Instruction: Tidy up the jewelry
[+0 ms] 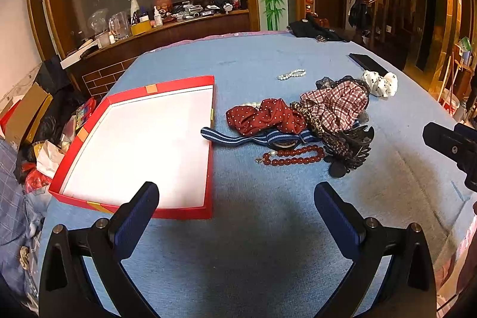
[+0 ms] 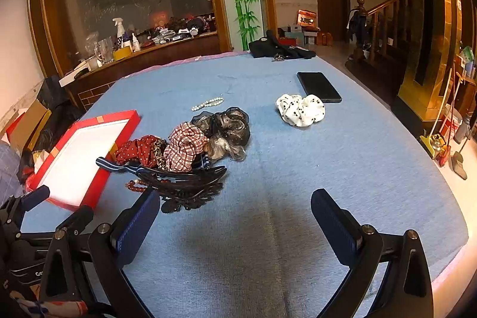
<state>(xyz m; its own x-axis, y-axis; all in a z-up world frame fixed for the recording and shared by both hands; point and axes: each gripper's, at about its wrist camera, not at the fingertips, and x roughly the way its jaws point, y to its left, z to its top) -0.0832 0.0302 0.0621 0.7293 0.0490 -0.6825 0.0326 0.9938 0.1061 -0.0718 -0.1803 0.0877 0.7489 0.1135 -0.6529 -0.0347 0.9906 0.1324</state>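
While both my claws are hovering over the blue-clothed table [image 1: 268, 243], I am noting items by size. Red box [image 1: 210, 169], white inside, is lying near the table's left edge, holding nothing. Just right of it a heap is sitting mid-table: red dotted scrunchie [image 1: 265, 115], checked scrunchie [image 1: 334, 106], striped band [image 1: 238, 139], dark claw clip [image 2: 184, 184], red bead bracelet [image 1: 295, 155] touching the heap's near side. White dotted scrunchie [image 2: 299, 109] is lying apart, just beside a black phone [image 2: 319, 87] toward the far right edge. Pale bead bracelet [image 1: 291, 74] is lying alone behind the heap. Left claw [image 1: 237, 204]: fingers spread wide, gripping nothing. Right claw [image 2: 235, 210]: likewise spread, holding nothing.
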